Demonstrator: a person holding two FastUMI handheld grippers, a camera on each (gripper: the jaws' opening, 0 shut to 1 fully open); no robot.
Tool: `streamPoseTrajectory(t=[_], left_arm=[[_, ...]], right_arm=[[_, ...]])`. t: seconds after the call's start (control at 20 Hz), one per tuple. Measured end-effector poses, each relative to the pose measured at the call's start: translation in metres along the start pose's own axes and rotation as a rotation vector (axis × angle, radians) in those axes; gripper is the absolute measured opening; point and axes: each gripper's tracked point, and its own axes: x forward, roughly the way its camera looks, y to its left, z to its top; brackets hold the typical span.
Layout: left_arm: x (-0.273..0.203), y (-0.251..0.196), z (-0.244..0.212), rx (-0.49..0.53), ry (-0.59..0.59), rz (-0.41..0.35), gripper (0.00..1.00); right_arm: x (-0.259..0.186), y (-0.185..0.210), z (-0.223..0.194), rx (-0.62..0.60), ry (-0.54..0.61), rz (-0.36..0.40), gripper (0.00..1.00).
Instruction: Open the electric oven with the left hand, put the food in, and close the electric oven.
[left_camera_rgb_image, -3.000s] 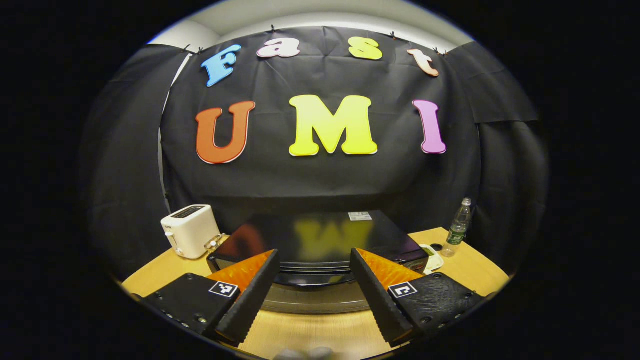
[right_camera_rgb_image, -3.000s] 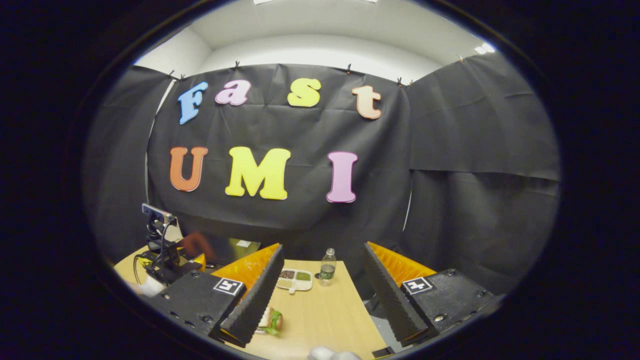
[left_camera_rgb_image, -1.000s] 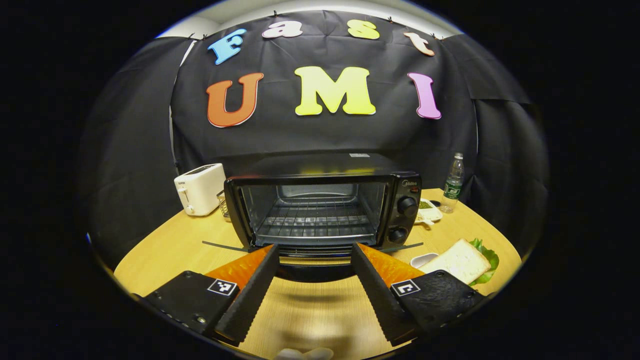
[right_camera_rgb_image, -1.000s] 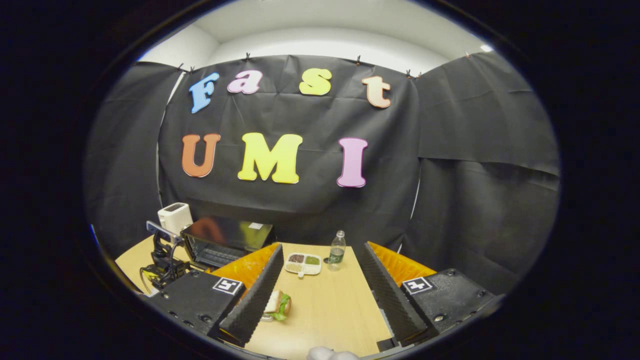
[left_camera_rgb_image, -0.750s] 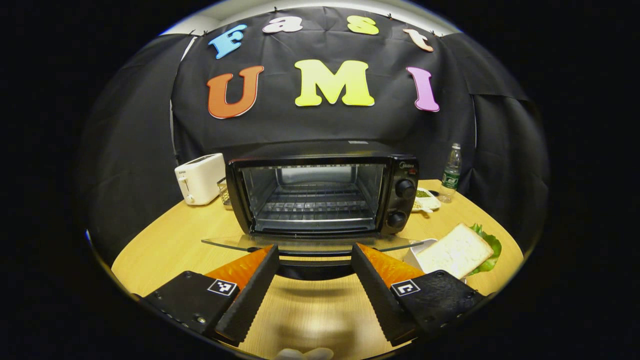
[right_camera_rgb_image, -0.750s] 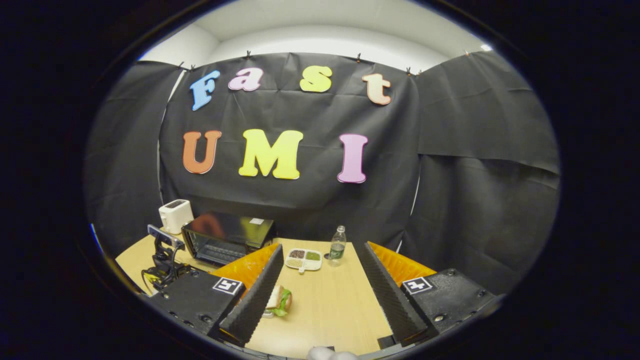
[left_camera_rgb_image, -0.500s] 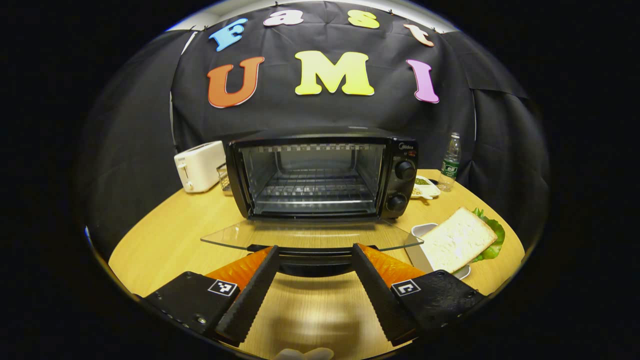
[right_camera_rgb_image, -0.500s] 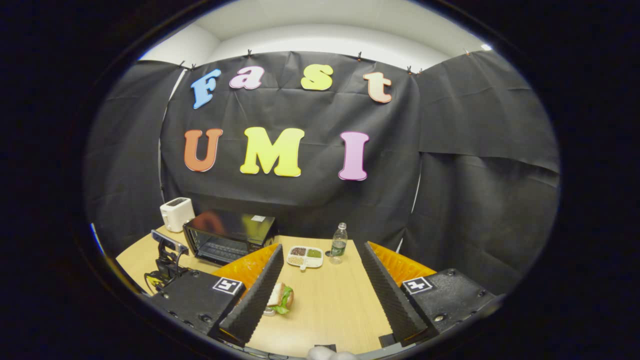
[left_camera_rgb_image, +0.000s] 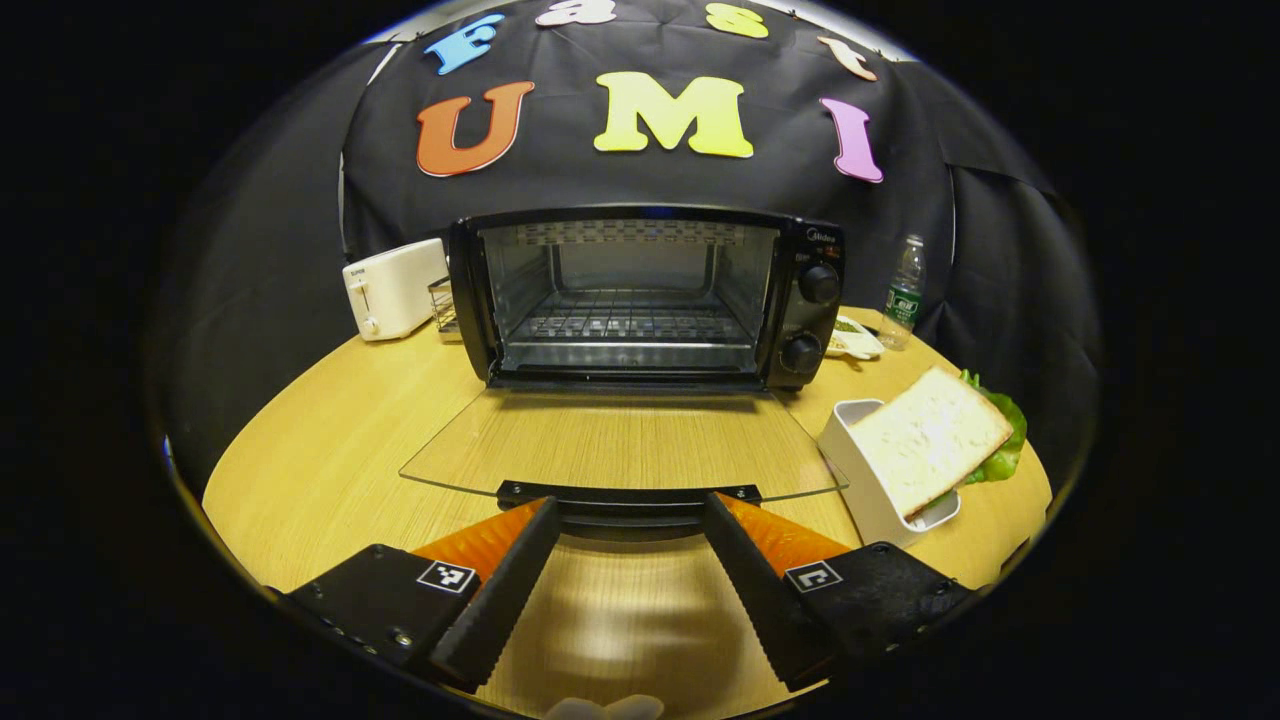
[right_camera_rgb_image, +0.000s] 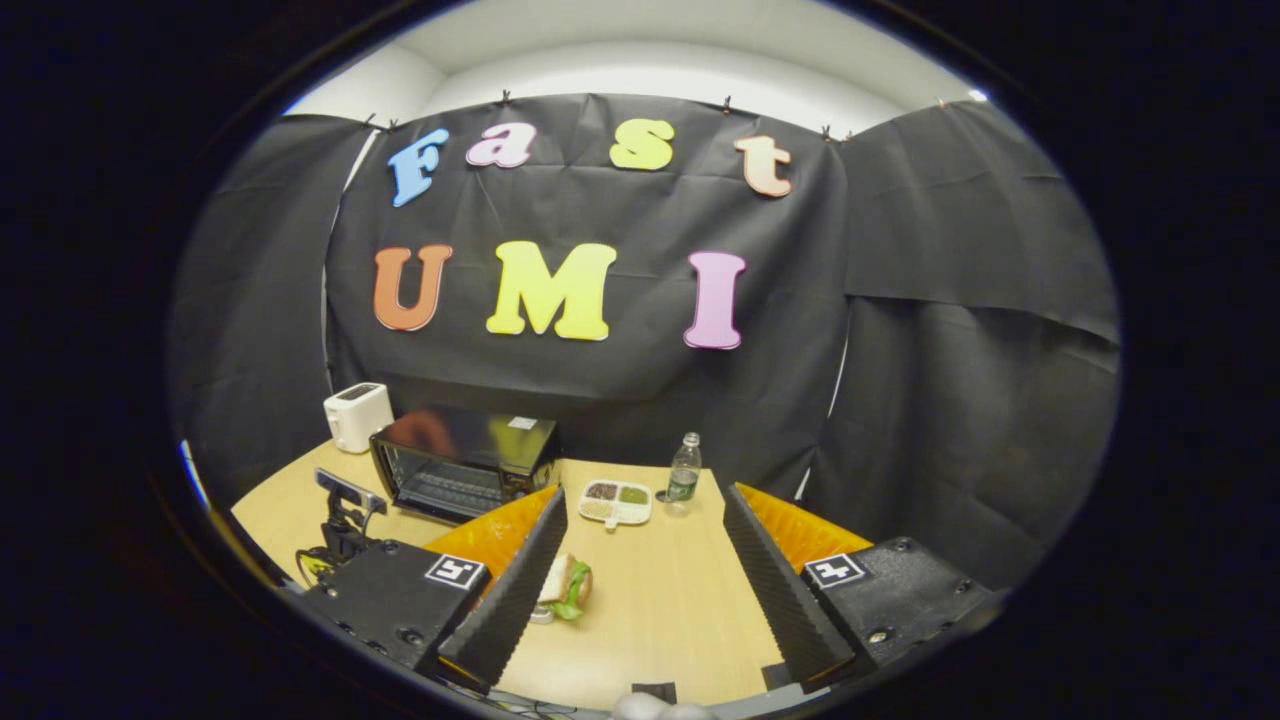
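The black electric oven (left_camera_rgb_image: 640, 295) stands with its glass door (left_camera_rgb_image: 620, 445) folded down flat. The left gripper (left_camera_rgb_image: 630, 520) is spread wide at the door's black handle (left_camera_rgb_image: 628, 497), gripping nothing. The right gripper (right_camera_rgb_image: 645, 510) is likewise wide apart and empty, above the sandwich (right_camera_rgb_image: 566, 588).

Black electric oven (left_camera_rgb_image: 640, 295) stands at 12 o'clock, glass door (left_camera_rgb_image: 620, 445) lowered flat, wire rack (left_camera_rgb_image: 628, 325) bare. Sandwich (left_camera_rgb_image: 935, 435), white bread over lettuce, rests tilted in white tray (left_camera_rgb_image: 862, 478) at 3 o'clock.

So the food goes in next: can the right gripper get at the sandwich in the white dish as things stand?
Probably yes. The right gripper is open above the bare wooden table, and the sandwich in its white dish lies just beside its left finger, uncovered.
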Motion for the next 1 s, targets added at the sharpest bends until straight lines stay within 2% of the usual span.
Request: streamPoseTrajectory(t=[0.1, 0.15, 0.2, 0.4, 0.45, 0.5, 0.75, 1.0], left_arm=[[0.001, 0.0, -0.006, -0.002, 0.017, 0.0, 0.96], [0.001, -0.002, -0.007, -0.004, 0.017, -0.001, 0.89], [0.001, -0.002, -0.008, -0.002, 0.015, 0.001, 0.96], [0.0, -0.002, -0.007, -0.006, 0.017, 0.004, 0.96], [-0.002, 0.0, -0.005, -0.014, 0.013, 0.01, 1.0], [-0.004, 0.002, 0.001, -0.023, 0.0, 0.019, 0.96], [-0.047, 0.014, 0.058, 0.012, -0.124, 0.041, 0.96], [-0.122, 0.021, 0.126, 0.022, -0.273, 0.024, 0.96]], right_arm=[[0.001, 0.001, 0.0, -0.003, 0.001, 0.001, 0.99], [0.002, 0.001, -0.002, -0.006, 0.001, 0.002, 0.99], [0.002, 0.0, -0.003, -0.008, 0.004, 0.001, 0.99], [0.004, 0.002, -0.004, 0.001, 0.008, 0.003, 0.99], [0.005, 0.002, -0.003, 0.003, 0.006, 0.005, 0.99], [0.005, 0.001, -0.002, 0.006, 0.002, 0.005, 1.0], [0.014, 0.007, -0.004, 0.017, -0.007, 0.025, 0.99], [0.038, 0.023, -0.062, 0.06, 0.097, 0.068, 0.99]])
